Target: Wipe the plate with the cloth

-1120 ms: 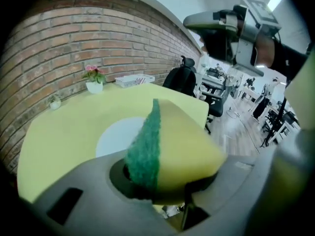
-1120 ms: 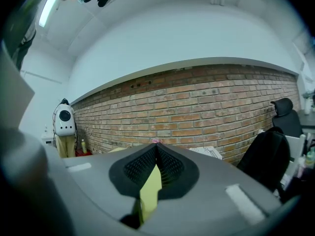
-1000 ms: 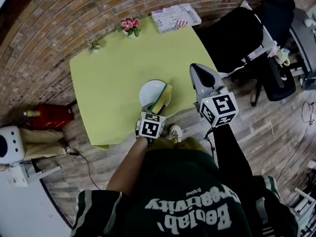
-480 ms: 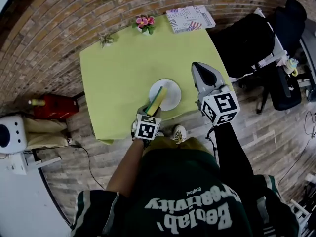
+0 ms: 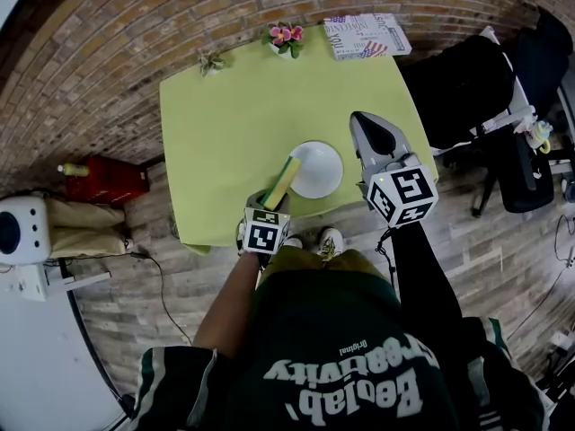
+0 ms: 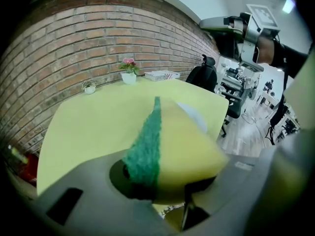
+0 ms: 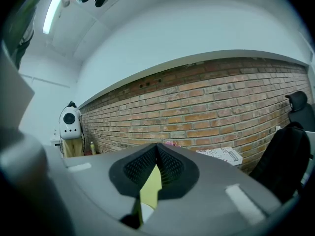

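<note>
cloth (image 5: 282, 180) clamped in left gripper (image 5: 270, 201), beside the plate (image 5: 323, 171).

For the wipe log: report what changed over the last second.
The left gripper, jaws shut on the sponge, swept it leftward across the white plate: the sponge lay over the plate's right half and now sits at its left rim. Nothing was taken hold of or let go. The right gripper stayed beside the plate, jaws shut and empty; the plate kept its place on the table.
</note>
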{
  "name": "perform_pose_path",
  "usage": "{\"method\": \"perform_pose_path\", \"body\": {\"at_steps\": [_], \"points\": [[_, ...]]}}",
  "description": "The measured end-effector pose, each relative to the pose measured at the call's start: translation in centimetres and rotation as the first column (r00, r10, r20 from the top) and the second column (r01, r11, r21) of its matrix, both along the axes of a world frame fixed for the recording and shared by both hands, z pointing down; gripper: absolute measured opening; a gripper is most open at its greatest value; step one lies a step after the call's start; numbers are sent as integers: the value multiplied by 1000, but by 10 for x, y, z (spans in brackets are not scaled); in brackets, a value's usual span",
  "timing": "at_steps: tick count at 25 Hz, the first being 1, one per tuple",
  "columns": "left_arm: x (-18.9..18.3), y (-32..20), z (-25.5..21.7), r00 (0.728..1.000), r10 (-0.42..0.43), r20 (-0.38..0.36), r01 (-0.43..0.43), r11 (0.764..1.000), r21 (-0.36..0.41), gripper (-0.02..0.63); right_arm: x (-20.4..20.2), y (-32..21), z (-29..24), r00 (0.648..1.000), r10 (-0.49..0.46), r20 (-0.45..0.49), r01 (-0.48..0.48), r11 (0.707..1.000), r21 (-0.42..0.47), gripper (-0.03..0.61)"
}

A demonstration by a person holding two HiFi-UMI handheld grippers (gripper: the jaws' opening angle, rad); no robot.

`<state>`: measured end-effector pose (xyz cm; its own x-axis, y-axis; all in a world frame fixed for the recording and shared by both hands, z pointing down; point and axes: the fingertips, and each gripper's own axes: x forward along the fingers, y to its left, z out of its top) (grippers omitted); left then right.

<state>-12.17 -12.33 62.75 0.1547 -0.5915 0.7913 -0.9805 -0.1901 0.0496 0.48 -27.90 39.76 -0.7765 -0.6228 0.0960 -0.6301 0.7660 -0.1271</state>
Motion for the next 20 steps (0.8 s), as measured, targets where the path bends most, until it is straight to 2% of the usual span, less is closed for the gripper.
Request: {"method": "perform_pose_path", "body": {"at_steps": [3, 6, 10, 12, 15, 20], "points": [[10, -9, -6, 1000, 25, -4, -25, 1000, 15, 130, 6, 1, 0, 1000, 13, -5, -13, 1000, 1, 14], [36, -20, -15, 996, 91, -21, -91, 995, 36, 130, 15, 2, 1, 999, 30, -14, -30, 1000, 1, 14], [80, -32, -13, 979, 198, -56, -193, 978, 75, 130, 33, 2, 1, 998, 60, -22, -60, 998, -1, 14], [98, -31, -9, 969, 239, -69, -234, 970, 66, 130, 42, 2, 1, 997, 76, -22, -76, 997, -2, 14], [109, -26, 1, 968, 241, -74, -239, 970, 30, 129, 55, 3, 2, 995, 97, -25, -97, 995, -5, 14], [109, -27, 2, 971, 231, -64, -229, 973, 32, 129, 69, 5, 3, 993, 116, -25, -116, 993, -7, 14]]}}
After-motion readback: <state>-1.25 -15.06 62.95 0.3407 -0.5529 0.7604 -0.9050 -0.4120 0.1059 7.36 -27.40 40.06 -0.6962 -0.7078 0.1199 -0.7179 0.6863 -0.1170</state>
